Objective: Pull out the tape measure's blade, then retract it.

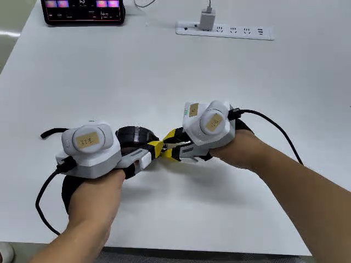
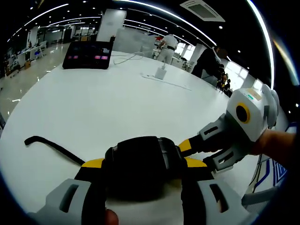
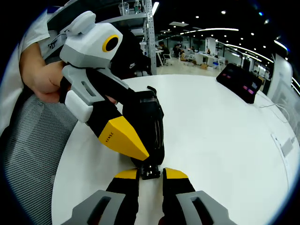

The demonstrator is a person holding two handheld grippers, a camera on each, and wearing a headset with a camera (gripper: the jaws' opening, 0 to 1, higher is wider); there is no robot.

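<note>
The black tape measure (image 1: 133,136) sits low over the white table, clamped between the yellow-tipped jaws of my left gripper (image 1: 145,146). In the left gripper view its round case (image 2: 140,164) sits between both jaws, and its black wrist strap (image 2: 51,146) trails left on the table. My right gripper (image 1: 172,148) faces it from the right, almost tip to tip. In the right gripper view the right gripper (image 3: 151,175) is shut on the small dark blade tip (image 3: 150,170) right at the case (image 3: 149,123). Hardly any blade shows outside the case.
A white power strip (image 1: 225,29) with a charger (image 1: 207,18) lies at the far edge, beside a dark device with a lit screen (image 1: 82,11). Black cables (image 1: 277,131) trail from both grippers. The table's front edge (image 1: 208,253) is close to the hands. A mesh chair (image 3: 28,140) stands beyond it.
</note>
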